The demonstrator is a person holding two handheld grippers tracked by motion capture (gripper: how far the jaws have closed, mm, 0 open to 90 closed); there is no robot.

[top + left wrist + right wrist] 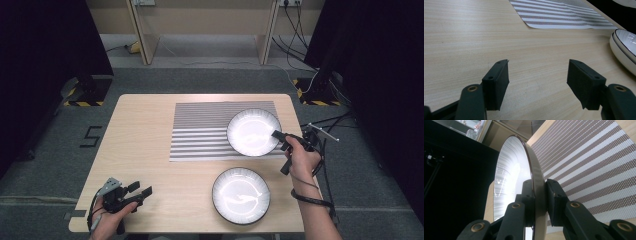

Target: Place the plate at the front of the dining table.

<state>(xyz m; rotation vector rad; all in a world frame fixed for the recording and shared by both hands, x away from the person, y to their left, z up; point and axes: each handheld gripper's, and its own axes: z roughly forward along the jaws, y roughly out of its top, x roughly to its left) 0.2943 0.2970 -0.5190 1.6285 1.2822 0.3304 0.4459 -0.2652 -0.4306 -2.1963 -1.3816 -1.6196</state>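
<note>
Black-jawed left gripper (pixel 138 192) at near left table corner, jaws wide, nothing between; round white ribbed plate (pixel 241 195) near front edge, untouched; farther right, right gripper (pixel 278 138) clamped on rim of second round white dark-rimmed plate (pixel 253 132) atop grey-striped woven placemat (pixel 200 131); light wooden table (pixel 140 130) beneath.

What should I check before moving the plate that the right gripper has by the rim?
1. Grip: right gripper has its fingers clamped on the rim of the far plate: ok.
2. Grip depth: the rim sits well in between the fingers: ok.
3. Plate lifted off the striped mat: cannot tell.
4. Near plate lies apart from the held one, flat on the table: ok.
5. Left gripper open, holding nothing, at the table's near left corner: ok.
</note>
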